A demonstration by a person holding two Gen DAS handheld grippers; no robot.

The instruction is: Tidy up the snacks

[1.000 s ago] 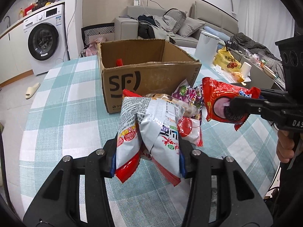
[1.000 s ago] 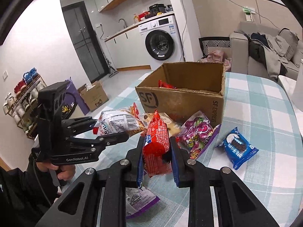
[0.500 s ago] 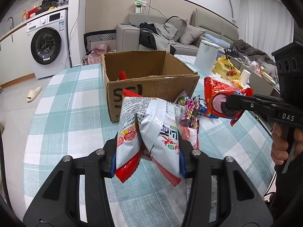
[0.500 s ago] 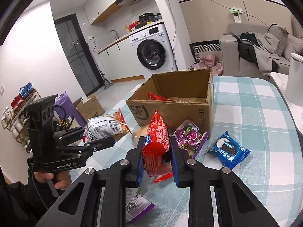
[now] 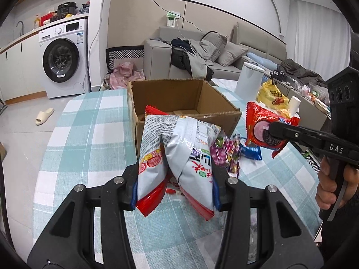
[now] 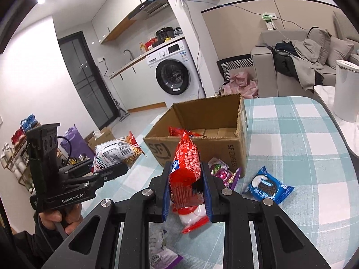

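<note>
My left gripper (image 5: 175, 186) is shut on a silver-and-red snack bag (image 5: 177, 148), held in the air just in front of the open cardboard box (image 5: 186, 98). My right gripper (image 6: 187, 186) is shut on a red cookie packet (image 6: 186, 159), also held above the table near the box (image 6: 202, 123). In the left wrist view the red packet (image 5: 258, 125) hangs to the right of the box's corner. The right wrist view has the snack bag (image 6: 114, 154) left of the box. A red packet (image 6: 177, 131) lies inside the box.
A blue cookie packet (image 6: 268, 187) and a purple candy bag (image 6: 222, 172) lie on the checked tablecloth (image 5: 89, 123) beside the box. Another purple packet (image 6: 161, 255) lies under my right gripper. A white bin (image 6: 346, 89) and a yellow bag (image 5: 272, 94) stand to the right.
My left gripper has risen with the snack bag, so more of the box's inside shows. My right gripper has tilted a little with the red packet still in it.
</note>
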